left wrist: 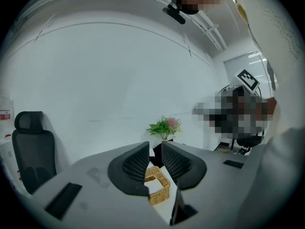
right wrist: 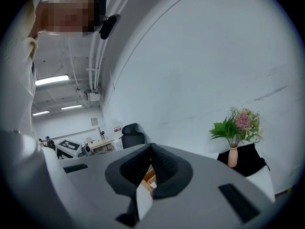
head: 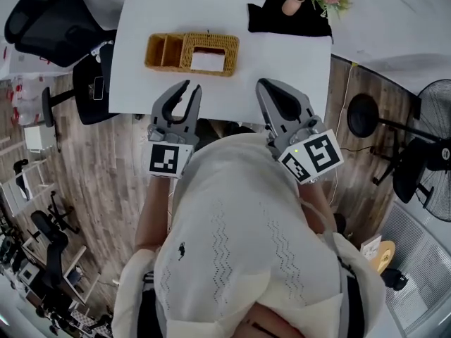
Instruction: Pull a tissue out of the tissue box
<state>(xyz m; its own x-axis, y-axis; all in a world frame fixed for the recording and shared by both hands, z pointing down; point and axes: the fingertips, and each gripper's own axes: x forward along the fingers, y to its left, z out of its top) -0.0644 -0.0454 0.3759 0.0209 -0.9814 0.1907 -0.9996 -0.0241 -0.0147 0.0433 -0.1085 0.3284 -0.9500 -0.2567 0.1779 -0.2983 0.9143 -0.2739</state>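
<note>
A wicker tissue box lies on the white table, with a white tissue showing in its right half. My left gripper hovers at the table's near edge, just short of the box, jaws slightly apart with nothing between them. In the left gripper view the box shows through the gap of this gripper. My right gripper hangs to the right of the box, its tips together and empty. In the right gripper view a bit of the wicker box shows below the closed tips of that gripper.
A vase of flowers stands on a black cloth at the table's far right. A black office chair is left of the table, a fan and a round-based stand to the right. The person's cream top fills the foreground.
</note>
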